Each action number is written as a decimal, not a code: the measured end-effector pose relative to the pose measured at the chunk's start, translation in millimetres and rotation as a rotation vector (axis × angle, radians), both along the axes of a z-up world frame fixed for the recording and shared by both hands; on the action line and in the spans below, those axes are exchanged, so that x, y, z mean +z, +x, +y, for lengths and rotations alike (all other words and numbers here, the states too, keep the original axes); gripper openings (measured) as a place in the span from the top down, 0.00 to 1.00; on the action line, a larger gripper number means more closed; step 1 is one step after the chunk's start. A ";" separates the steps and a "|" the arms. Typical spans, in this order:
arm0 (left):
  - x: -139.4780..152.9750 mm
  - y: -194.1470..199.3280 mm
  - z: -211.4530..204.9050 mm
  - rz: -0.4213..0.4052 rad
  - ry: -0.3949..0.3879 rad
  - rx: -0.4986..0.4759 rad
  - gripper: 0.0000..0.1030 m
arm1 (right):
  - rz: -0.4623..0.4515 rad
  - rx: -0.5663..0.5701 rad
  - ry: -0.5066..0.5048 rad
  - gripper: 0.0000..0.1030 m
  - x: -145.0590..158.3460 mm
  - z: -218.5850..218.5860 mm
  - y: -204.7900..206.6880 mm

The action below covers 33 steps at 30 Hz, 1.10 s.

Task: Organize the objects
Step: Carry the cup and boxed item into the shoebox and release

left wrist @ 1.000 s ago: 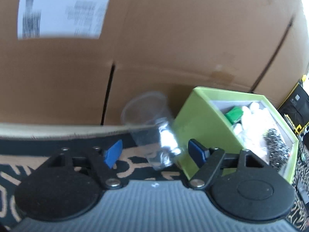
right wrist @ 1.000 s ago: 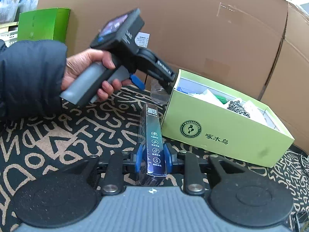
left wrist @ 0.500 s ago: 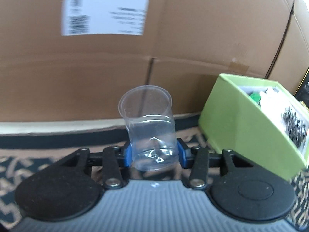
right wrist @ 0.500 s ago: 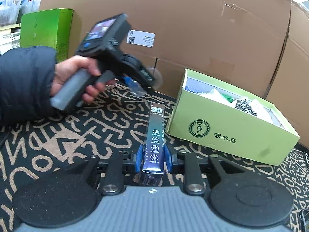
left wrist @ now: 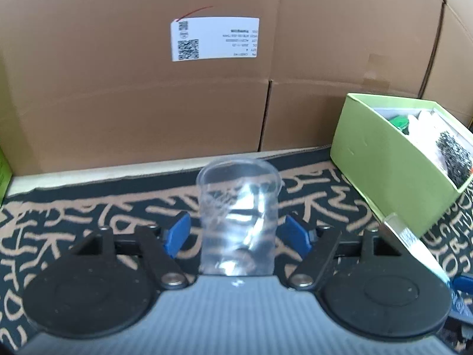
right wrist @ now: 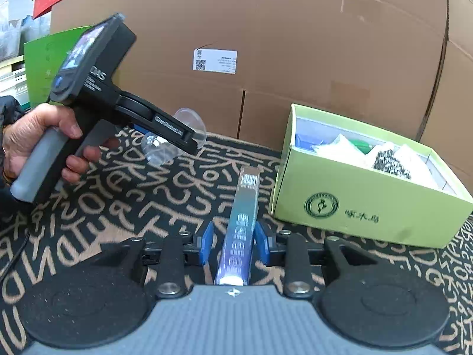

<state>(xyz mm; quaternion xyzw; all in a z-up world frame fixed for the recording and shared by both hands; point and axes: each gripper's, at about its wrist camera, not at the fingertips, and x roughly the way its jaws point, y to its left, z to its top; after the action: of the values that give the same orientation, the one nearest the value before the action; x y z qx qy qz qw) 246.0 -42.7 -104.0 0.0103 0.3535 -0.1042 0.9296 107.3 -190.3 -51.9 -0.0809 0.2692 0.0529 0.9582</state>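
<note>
Clear plastic cup [left wrist: 238, 219] sits between the left gripper [left wrist: 238, 233]'s parted pads, gaps either side, while the right gripper [right wrist: 235, 241] stands slightly open around a slim carton [right wrist: 241, 230] beside the logo-stamped green box [right wrist: 354, 204] on the mat [right wrist: 133, 201].

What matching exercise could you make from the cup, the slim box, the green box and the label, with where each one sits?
Things:
1. clear plastic cup
2. slim dark box
3. green box
4. white label

Places:
A. within the span of the right gripper
B. stuck on the cardboard wall
C. within the span of the left gripper
D. on the patterned mat, lid off, holding a steel scourer

Pairs: 1-C, 2-A, 3-D, 4-B
</note>
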 end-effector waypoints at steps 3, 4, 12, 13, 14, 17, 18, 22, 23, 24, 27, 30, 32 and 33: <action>-0.8 4.7 -6.8 0.019 0.029 -0.006 0.38 | 0.016 -0.008 -0.011 0.67 -1.4 2.2 10.8; -1.7 4.6 -8.2 0.025 0.038 -0.009 0.41 | 0.025 -0.011 -0.014 0.67 -3.3 2.3 14.6; -6.2 0.7 -9.2 0.043 0.083 -0.013 0.52 | 0.066 -0.024 0.049 0.74 -15.7 -3.9 21.9; -5.5 -0.1 -9.9 0.044 0.089 -0.015 0.53 | 0.066 -0.021 0.061 0.74 -14.9 -4.6 20.2; -4.2 -1.4 -10.5 0.045 0.091 -0.016 0.54 | 0.063 -0.018 0.066 0.75 -14.2 -5.0 18.7; 2.0 -8.4 -11.5 0.033 0.092 -0.022 0.56 | 0.043 -0.008 0.077 0.75 -10.5 -4.3 11.8; 5.2 -11.7 -12.1 0.026 0.093 -0.024 0.56 | 0.034 -0.005 0.084 0.75 -8.1 -4.5 9.4; 24.7 -26.5 -13.3 -0.006 0.079 -0.040 0.56 | -0.019 0.004 0.127 0.75 7.4 -8.8 -3.2; 31.9 -30.6 -14.6 -0.019 0.071 -0.048 0.56 | -0.034 0.004 0.139 0.75 12.1 -11.1 -6.5; 38.8 -34.4 -17.3 -0.033 0.063 -0.054 0.56 | -0.051 0.002 0.152 0.75 17.2 -14.0 -9.8; 63.2 -45.8 -27.1 -0.083 0.028 -0.083 0.56 | -0.110 -0.017 0.190 0.75 33.8 -27.9 -18.5; 88.7 -56.3 -44.0 -0.136 -0.010 -0.130 0.56 | -0.164 -0.063 0.200 0.75 49.2 -46.3 -20.4; 100.1 -58.7 -58.7 -0.161 -0.026 -0.162 0.56 | -0.189 -0.105 0.200 0.75 57.1 -60.2 -16.8; 105.2 -60.0 -67.4 -0.172 -0.031 -0.181 0.56 | -0.200 -0.128 0.206 0.75 60.8 -68.8 -14.0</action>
<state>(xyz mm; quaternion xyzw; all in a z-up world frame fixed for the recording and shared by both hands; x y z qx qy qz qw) 186.0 -110.1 1.2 0.0367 0.2685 -0.1917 0.9433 93.3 -259.1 8.9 0.0305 0.1700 0.0107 0.9849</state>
